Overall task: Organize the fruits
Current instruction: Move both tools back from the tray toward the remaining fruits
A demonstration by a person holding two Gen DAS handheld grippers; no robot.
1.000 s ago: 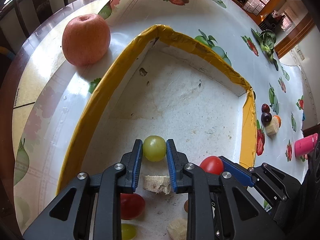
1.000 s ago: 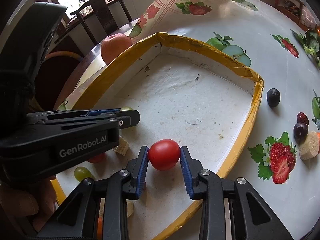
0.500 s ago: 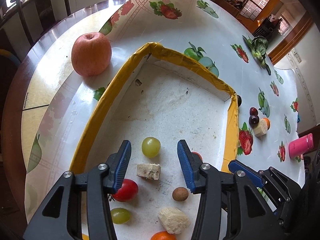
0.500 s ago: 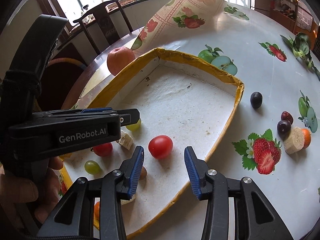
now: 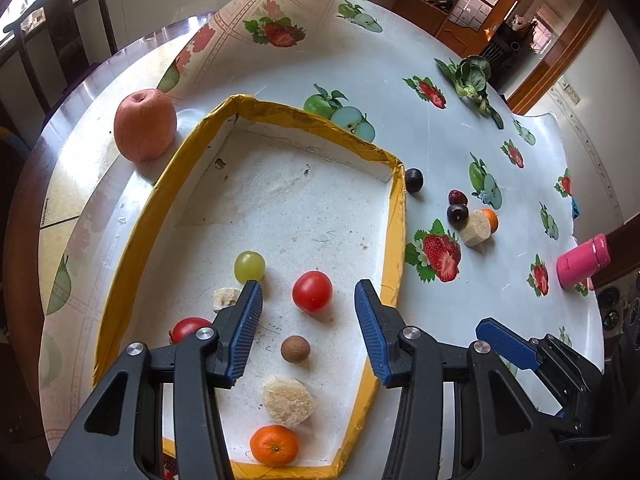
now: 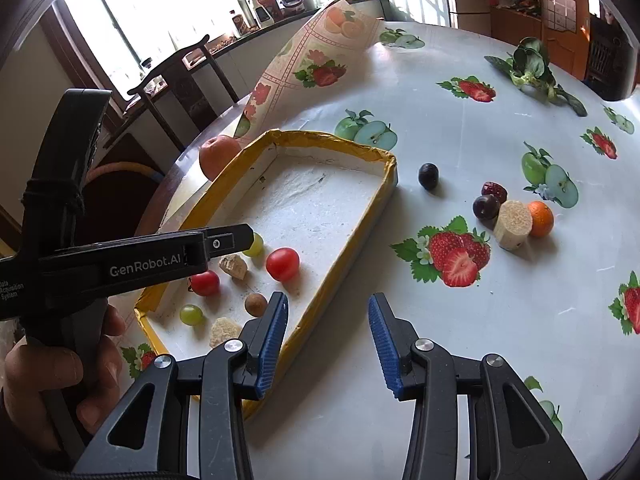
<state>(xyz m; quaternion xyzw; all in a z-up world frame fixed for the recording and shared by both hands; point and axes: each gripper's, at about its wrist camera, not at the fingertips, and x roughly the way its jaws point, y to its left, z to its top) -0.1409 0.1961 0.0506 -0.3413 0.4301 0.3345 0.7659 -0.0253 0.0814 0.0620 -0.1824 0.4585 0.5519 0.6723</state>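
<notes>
A yellow-rimmed white tray (image 5: pixel 394 216) (image 6: pixel 360 152) holds a green grape (image 5: pixel 249 266), two red tomatoes (image 5: pixel 312 291) (image 5: pixel 188 328), a brown nut (image 5: pixel 295 348), banana pieces (image 5: pixel 288 402) and a mandarin (image 5: pixel 274 444). My left gripper (image 5: pixel 308 316) is open and empty above the tray's near half. My right gripper (image 6: pixel 328 330) is open and empty above the tray's right rim and the cloth. Outside the tray lie a dark grape (image 6: pixel 428 176), plums (image 6: pixel 486 206), a banana piece (image 6: pixel 513 224), a mandarin (image 6: pixel 541 219) and a big apple (image 5: pixel 145 125).
A pink bottle (image 5: pixel 582 266) lies at the table's right edge. A leafy green vegetable (image 6: pixel 532 66) sits at the far side. The tablecloth's far-left corner (image 6: pixel 320 52) is folded up. A wooden chair (image 6: pixel 180 76) stands behind the table.
Both grippers opened, letting go of the green grape and the red tomato in the tray, then pulled back and up. The right gripper shifted right off the tray.
</notes>
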